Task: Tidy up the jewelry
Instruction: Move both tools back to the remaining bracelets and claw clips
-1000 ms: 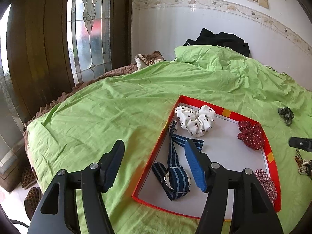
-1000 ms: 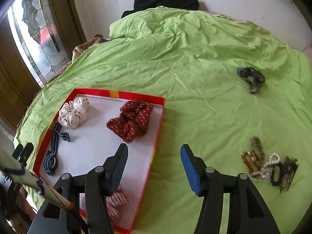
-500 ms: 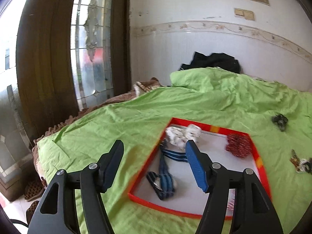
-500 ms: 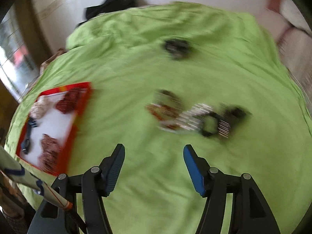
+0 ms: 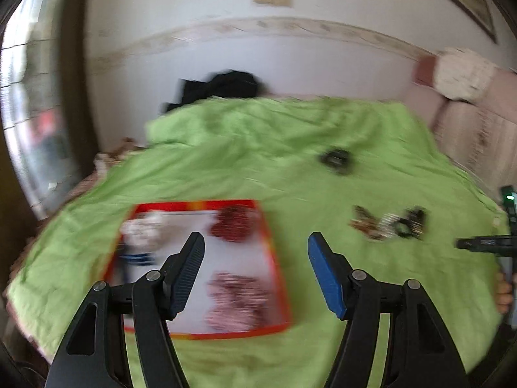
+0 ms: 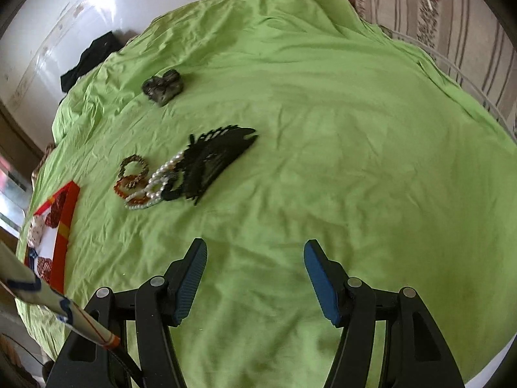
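Note:
A red-rimmed tray (image 5: 200,205) with a white floor lies on the green bedsheet (image 5: 226,148). It holds a white scrunchie (image 5: 142,232), a red one (image 5: 231,226), a pink checked one (image 5: 239,300) and a blue striped band (image 5: 139,257). My left gripper (image 5: 255,258) hovers open over the tray's right part, nothing between its fingers. A jewelry pile (image 6: 155,181) of beaded bracelets, pearls and a black comb piece (image 6: 216,158) lies on the sheet. My right gripper (image 6: 255,268) is open over bare sheet, below and right of the pile. The pile (image 5: 387,226) also shows right of the tray.
A dark scrunchie (image 6: 163,89) lies alone farther up the bed. Black clothing (image 5: 223,89) sits at the wall. A striped rod (image 6: 48,304) crosses the lower left. A sofa (image 5: 478,119) stands right of the bed. The tray edge (image 6: 66,213) is at far left.
The left view has pulled back and swung right, so the tray now sits lower left. The right gripper has swept from the tray across the bed to beside the jewelry pile.

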The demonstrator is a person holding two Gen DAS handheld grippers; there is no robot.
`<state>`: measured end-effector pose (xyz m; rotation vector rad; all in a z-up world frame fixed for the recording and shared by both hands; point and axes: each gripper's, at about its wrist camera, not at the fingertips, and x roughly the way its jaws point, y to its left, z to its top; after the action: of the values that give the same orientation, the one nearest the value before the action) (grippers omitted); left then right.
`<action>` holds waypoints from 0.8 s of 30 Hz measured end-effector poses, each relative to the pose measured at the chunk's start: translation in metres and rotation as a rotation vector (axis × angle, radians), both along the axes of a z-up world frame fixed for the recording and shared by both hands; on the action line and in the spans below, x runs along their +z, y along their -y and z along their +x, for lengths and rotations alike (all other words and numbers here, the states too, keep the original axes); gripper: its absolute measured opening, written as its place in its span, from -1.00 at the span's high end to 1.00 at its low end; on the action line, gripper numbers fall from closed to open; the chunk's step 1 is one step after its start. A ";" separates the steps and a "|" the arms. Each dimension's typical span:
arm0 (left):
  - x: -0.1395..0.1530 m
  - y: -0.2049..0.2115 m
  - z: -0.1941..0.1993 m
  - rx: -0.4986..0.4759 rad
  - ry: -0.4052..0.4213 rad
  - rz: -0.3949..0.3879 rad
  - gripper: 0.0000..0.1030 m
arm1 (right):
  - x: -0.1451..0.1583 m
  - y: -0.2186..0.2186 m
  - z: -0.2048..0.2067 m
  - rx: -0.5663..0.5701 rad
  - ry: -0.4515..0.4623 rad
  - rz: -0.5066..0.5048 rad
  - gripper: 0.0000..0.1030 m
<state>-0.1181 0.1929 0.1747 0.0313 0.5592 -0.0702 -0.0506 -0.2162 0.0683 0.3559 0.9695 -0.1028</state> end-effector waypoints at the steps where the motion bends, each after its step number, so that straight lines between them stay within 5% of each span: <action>1: 0.000 0.010 0.008 -0.033 -0.025 -0.015 -0.27 | -0.002 0.003 0.000 0.001 0.003 0.010 -0.30; 7: -0.014 0.059 0.073 -0.159 -0.220 -0.126 -0.27 | -0.006 0.008 0.010 0.012 0.037 0.077 -0.30; 11: -0.033 0.086 0.123 -0.189 -0.316 -0.146 -0.27 | -0.007 0.004 0.027 0.032 0.060 0.129 -0.30; 18: -0.072 0.121 0.209 -0.237 -0.490 -0.293 -0.17 | -0.012 0.002 0.064 0.043 0.081 0.218 -0.30; 24: -0.100 0.154 0.257 -0.284 -0.577 -0.281 -0.14 | -0.021 0.005 0.090 0.042 0.073 0.284 -0.15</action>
<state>0.1388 0.0388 0.0747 -0.1899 1.1142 -0.4442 0.0399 -0.2215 0.0470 0.5963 0.9199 0.0866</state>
